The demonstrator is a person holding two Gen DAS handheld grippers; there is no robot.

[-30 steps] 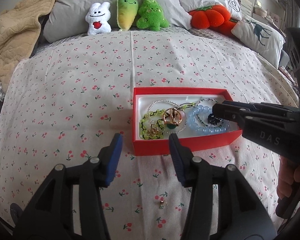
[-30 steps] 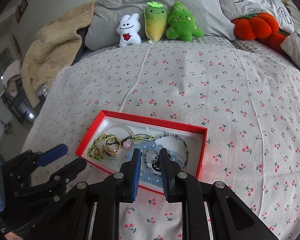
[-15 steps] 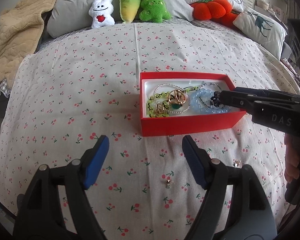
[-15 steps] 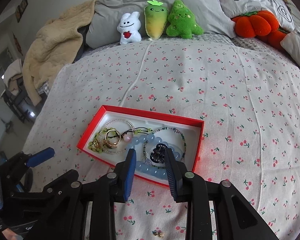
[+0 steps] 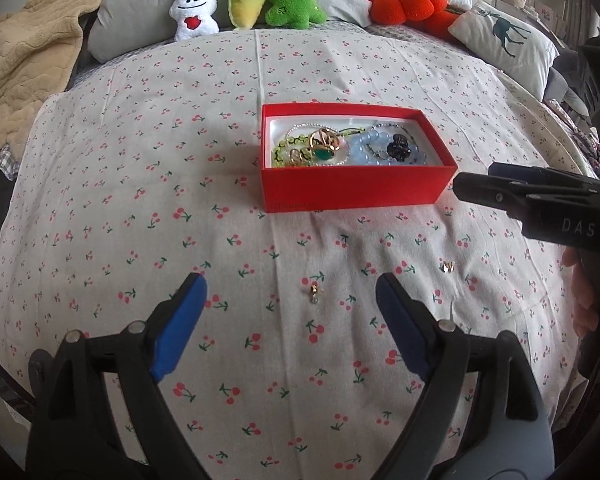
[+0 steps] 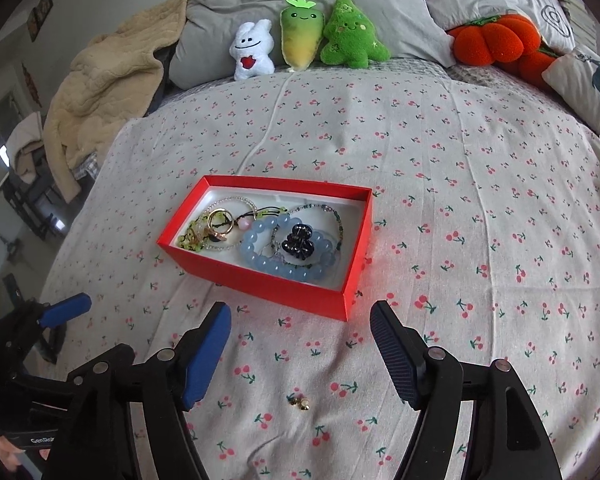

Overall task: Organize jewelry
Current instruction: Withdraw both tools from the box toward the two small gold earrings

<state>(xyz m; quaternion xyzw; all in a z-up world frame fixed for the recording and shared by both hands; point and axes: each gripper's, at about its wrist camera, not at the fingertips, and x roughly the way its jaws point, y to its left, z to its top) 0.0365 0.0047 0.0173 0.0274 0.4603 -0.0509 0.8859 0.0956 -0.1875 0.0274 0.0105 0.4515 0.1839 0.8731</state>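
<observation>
Both grippers have pulled back from the red box [image 5: 352, 192] since the earlier frames, and the right gripper [image 6: 300, 354], which was nearly closed over the dark hair clip [image 6: 299, 241], now stands with its jaws wide apart and holds nothing. One box lies on the cherry-print bedsheet [image 5: 140, 184], and its long axis runs from 9 to 3 o'clock in the left wrist view, while in the right wrist view it runs from about 10 to 4 o'clock. Inside I count one blue bead bracelet [image 6: 260, 256], one dark hair clip lying within its loop, one green bead strand [image 5: 284, 150], and gold rings [image 5: 324, 140] whose number I cannot tell. Two small gold earrings remain outside on the sheet: one earring [image 5: 314, 291] lies at 6 o'clock from the box, the second earring [image 5: 447, 267] at about 5 o'clock. In the right wrist view one small gold piece [image 6: 300, 403] lies between the two fingers, and the box is at 12 o'clock, just beyond the fingertips. The left gripper [image 5: 290, 308] is also spread open and empty, with the first earring between its fingers. Three plush toys [image 5: 244, 4] and one orange pumpkin cushion [image 5: 408, 2] stand at the pillows, at 12 o'clock.
</observation>
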